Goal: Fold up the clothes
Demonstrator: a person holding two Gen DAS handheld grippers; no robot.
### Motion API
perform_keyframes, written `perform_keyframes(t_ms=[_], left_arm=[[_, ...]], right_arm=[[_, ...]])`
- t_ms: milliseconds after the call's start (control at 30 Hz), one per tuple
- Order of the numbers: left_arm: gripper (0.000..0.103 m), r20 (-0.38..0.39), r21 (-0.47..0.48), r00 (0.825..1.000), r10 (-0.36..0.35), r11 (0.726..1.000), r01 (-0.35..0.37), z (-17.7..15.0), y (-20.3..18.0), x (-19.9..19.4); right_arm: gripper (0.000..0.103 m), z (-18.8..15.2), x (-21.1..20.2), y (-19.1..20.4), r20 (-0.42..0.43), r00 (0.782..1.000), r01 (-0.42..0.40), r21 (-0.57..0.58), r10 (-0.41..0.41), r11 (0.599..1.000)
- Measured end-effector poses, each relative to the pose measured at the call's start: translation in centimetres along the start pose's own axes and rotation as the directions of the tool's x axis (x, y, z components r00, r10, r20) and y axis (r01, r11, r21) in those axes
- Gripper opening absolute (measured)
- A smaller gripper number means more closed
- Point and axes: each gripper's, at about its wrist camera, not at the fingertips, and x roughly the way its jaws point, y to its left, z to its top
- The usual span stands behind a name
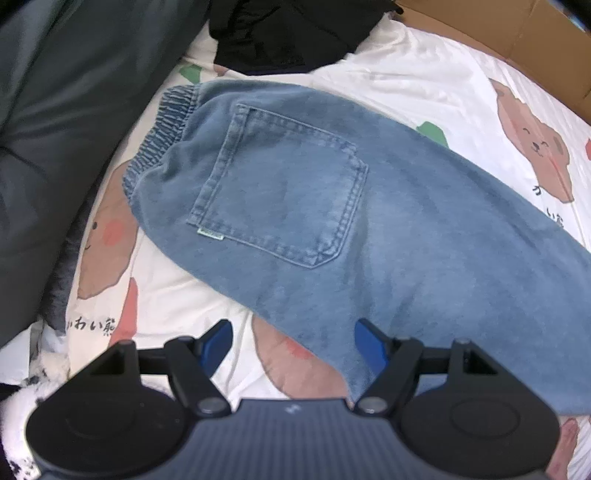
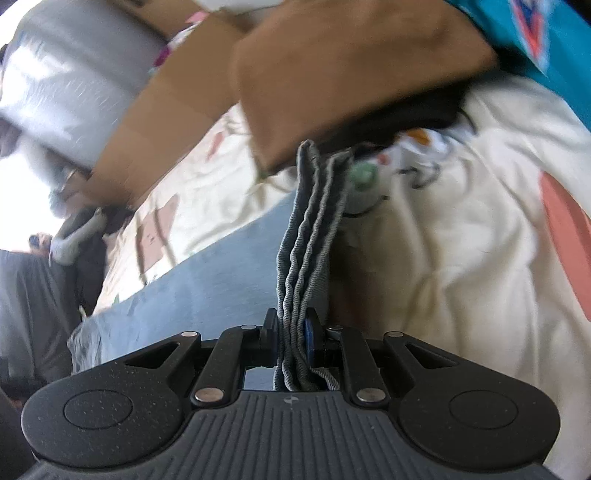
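Light blue jeans [image 1: 295,192] lie flat on a white bear-print sheet [image 1: 406,74], back pocket up and the elastic waistband at the upper left. My left gripper [image 1: 293,338] hovers open above the jeans' near edge; its right finger [image 1: 369,343] is over denim, its left finger over the sheet. In the right wrist view my right gripper [image 2: 291,328] is shut on several stacked denim edges [image 2: 314,206] of the jeans, which stand up between the pads. The pale leg [image 2: 207,280] trails away to the left.
A black garment [image 1: 280,33] lies at the far end of the sheet, with a cardboard box [image 1: 517,40] at the upper right. Dark grey bedding [image 1: 66,110] runs along the left. The right wrist view shows blurred cardboard [image 2: 332,85] and a plastic-wrapped bundle [image 2: 74,81].
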Motion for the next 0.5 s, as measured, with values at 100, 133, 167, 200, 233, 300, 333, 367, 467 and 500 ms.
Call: perform_keyframes(t_ms=[100,133,167,200,233,300,333,367,467,500], left_arm=[[0.075,-0.009,-0.014,1.000,0.007,1.000,-0.007,-0.3,0.6,0.2],[0.075,-0.013,-0.017,1.000,0.010,1.000,-0.010,-0.4,0.8,0.4],[0.075,-0.017,-0.019,1.000,0.013,1.000,-0.013,-0.5,1.0,0.5],[0.075,-0.021,-0.019,1.000,0.015,1.000,-0.015,-0.5,1.1,0.6],[0.075,-0.024,-0.020,1.000,0.016,1.000,-0.017,-0.6,1.2,0.7],[0.075,-0.028,-0.023,0.999,0.016,1.000,-0.017,-0.7,1.3,0.7],[0.075,-0.030,-0.024,0.999,0.016,1.000,-0.017,-0.7,1.4,0.7],[0.075,-0.031,-0.025,0.999,0.016,1.000,-0.017,-0.8,1.4,0.8],[0.075,-0.038,-0.028,0.999,0.019,0.999,-0.020,-0.9,1.5,0.9],[0.075,-0.040,-0.032,0.999,0.019,0.999,-0.020,-1.0,1.5,0.8]], right_arm=[[0.012,-0.2,0.0,1.6,-0.005,1.000,0.011,-0.051,-0.011,0.999],[0.013,-0.2,0.1,1.8,-0.008,1.000,0.021,-0.061,-0.021,0.998],[0.014,-0.1,0.3,1.9,-0.011,0.999,0.032,-0.066,-0.033,0.997],[0.015,0.0,0.5,1.7,-0.014,0.999,0.046,-0.063,-0.047,0.997],[0.016,0.1,0.8,1.4,-0.019,0.998,0.063,-0.055,-0.064,0.996],[0.016,0.4,1.3,0.6,-0.027,0.995,0.096,-0.032,-0.097,0.995],[0.016,0.6,1.4,0.1,-0.030,0.995,0.100,-0.016,-0.100,0.995],[0.016,0.7,1.6,-0.5,-0.032,0.994,0.104,-0.001,-0.104,0.995],[0.016,1.1,2.0,-2.2,-0.040,0.994,0.104,0.052,-0.102,0.993],[0.016,1.2,2.2,-2.7,-0.041,0.994,0.102,0.068,-0.099,0.992]])
